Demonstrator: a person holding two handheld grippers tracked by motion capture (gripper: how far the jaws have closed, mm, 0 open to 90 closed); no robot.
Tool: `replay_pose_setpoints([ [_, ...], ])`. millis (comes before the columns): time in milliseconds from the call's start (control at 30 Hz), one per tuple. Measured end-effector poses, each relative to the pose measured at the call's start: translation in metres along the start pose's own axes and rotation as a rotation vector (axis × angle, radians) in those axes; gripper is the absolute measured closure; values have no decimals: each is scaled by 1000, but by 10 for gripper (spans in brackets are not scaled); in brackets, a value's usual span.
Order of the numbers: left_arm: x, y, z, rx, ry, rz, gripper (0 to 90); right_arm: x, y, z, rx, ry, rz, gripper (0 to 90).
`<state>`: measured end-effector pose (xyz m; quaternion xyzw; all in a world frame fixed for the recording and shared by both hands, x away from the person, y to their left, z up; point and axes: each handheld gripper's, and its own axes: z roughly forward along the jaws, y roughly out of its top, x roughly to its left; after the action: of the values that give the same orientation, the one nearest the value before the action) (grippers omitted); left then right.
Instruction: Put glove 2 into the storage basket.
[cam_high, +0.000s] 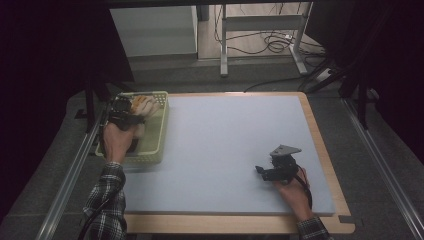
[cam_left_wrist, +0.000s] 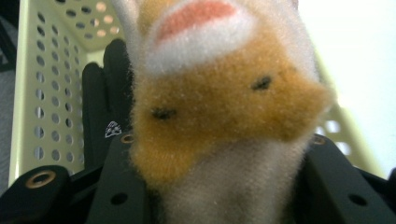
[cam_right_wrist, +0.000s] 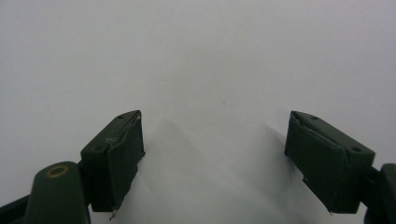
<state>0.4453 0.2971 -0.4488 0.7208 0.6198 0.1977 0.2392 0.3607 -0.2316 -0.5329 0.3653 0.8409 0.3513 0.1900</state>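
High view shows, at the left edge of the surface, your left tool down inside the pale yellow perforated basket, its jaws closed around an orange-and-white plush toy that lies in the basket beside a black glove. You appear to be at the picking-up step, so the next move likely calls for lifting the toy straight up over the basket wall without catching the glove. Further right, your right tool rests low over the bare surface, jaws spread wide and empty.
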Motion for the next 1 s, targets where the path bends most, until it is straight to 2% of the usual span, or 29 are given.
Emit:
replay_pose_setpoints([
  [200,-8,3,26,52,-10,10,550,0,0,0,0,0,0,191],
  [367,-21,7,49,123,-11,40,543,0,0,0,0,0,0,191],
  [467,-24,8,61,166,-31,49,533,0,0,0,0,0,0,191],
  [567,-25,7,72,206,-64,46,502,0,0,0,0,0,1,191],
  [633,-28,7,77,241,-55,62,433,0,0,0,0,1,1,191],
  [667,-28,7,78,250,-51,65,359,0,0,0,0,1,0,191],
  [700,-26,7,77,248,-40,53,346,0,0,0,0,0,1,191],
  [733,-24,6,76,239,-39,46,285,0,0,0,0,1,0,191],
  [833,-16,7,67,189,-100,-11,162,0,0,0,0,0,0,191],
  [900,-17,8,60,182,-103,6,109,0,0,0,0,1,0,191],
  [933,-18,9,56,185,-91,24,81,0,0,0,0,0,0,191],
  [1000,-18,11,48,167,-91,40,65,0,0,0,0,0,0,191],
])
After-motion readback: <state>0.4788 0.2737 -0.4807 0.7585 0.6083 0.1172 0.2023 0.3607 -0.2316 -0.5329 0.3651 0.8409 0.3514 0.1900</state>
